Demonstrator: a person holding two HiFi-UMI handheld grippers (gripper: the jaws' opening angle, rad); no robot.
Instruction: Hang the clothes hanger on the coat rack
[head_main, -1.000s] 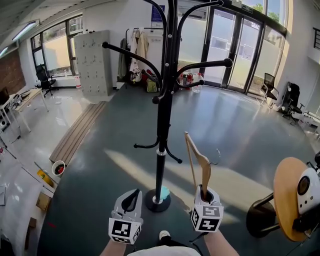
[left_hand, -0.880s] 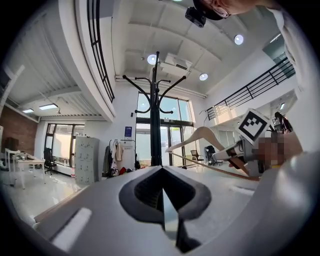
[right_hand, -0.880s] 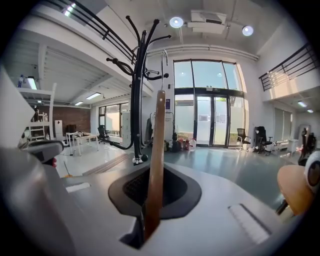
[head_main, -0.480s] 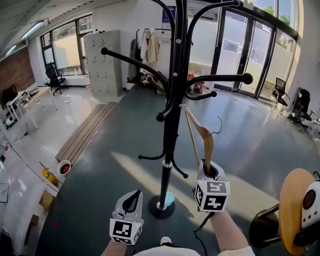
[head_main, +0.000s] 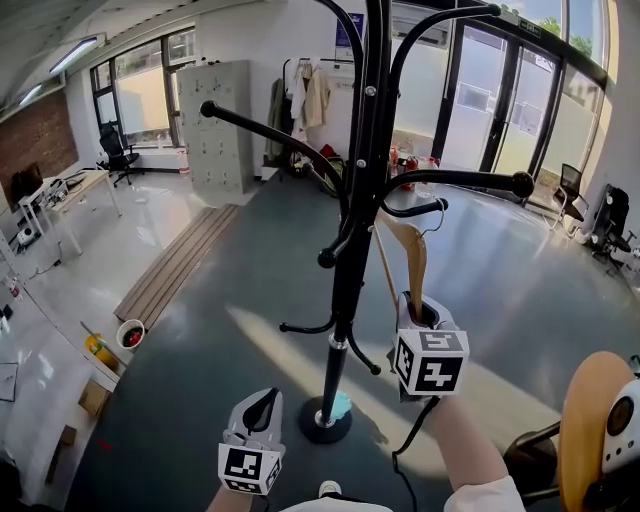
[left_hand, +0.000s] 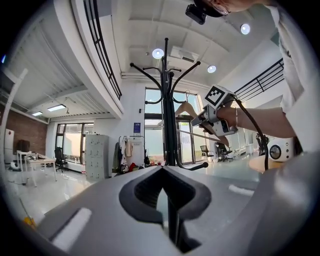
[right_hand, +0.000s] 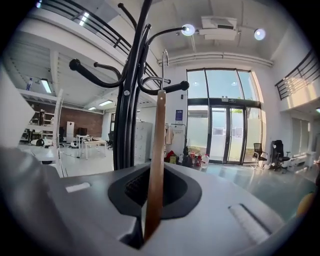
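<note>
A tall black coat rack (head_main: 352, 250) stands on a round base (head_main: 324, 420) straight ahead, its curved arms spreading at the top. My right gripper (head_main: 418, 312) is raised right of the pole and shut on the lower end of a wooden clothes hanger (head_main: 407, 255). The hanger's metal hook (head_main: 436, 212) is close under the long right arm (head_main: 470, 180), beside a shorter arm's tip; contact is unclear. In the right gripper view the hanger (right_hand: 157, 150) runs up from the gripper (right_hand: 149, 225) towards the rack (right_hand: 127, 100). My left gripper (head_main: 263, 402) hangs low near the base, shut and empty (left_hand: 163, 175).
A round wooden seat (head_main: 590, 420) stands at the lower right. Grey lockers (head_main: 225, 120) and hung clothes line the far wall, glass doors (head_main: 500, 100) at the back right. Wooden planks (head_main: 170, 260) and a small bowl (head_main: 129, 335) lie on the floor at left.
My right gripper has lifted the hanger up and forward, bringing its hook from below the rack's arms to just under the right arm. The left gripper has stayed low.
</note>
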